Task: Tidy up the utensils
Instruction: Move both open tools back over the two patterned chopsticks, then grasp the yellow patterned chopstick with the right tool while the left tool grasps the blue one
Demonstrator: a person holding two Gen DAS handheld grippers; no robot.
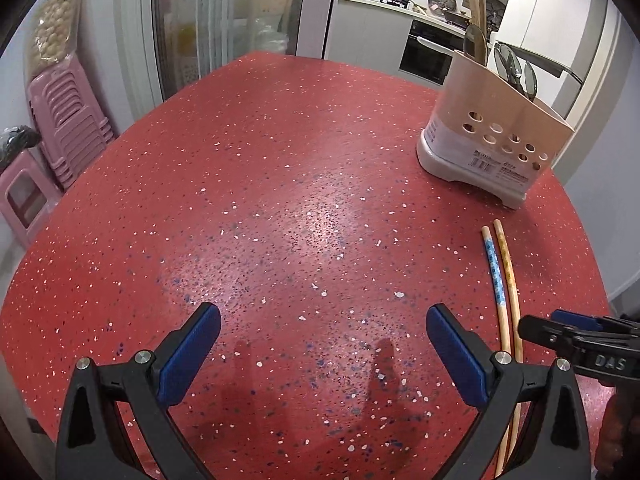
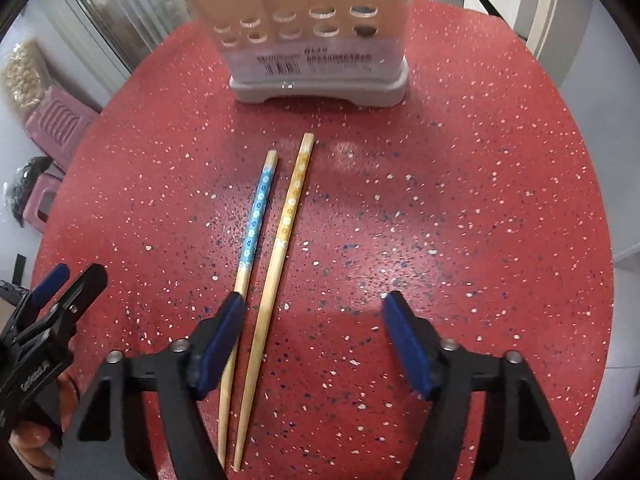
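Two wooden chopsticks lie side by side on the red speckled table: one with a blue flowered band (image 2: 256, 208) and one with a yellow flowered band (image 2: 290, 208). They also show in the left wrist view (image 1: 505, 280). A beige utensil holder (image 2: 312, 36) with round holes stands beyond them and holds several utensils (image 1: 478, 46). My right gripper (image 2: 314, 308) is open over the chopsticks' thin ends, and its left finger (image 2: 224, 336) covers part of the blue one. My left gripper (image 1: 322, 320) is open and empty above bare table, left of the chopsticks.
The red table (image 1: 260, 200) is round with edges all around. Pink plastic stools (image 1: 60, 120) are stacked on the floor at the left. A kitchen counter with pans (image 1: 400, 0) is behind the table. The right gripper's finger (image 1: 560, 330) shows beside my left one.
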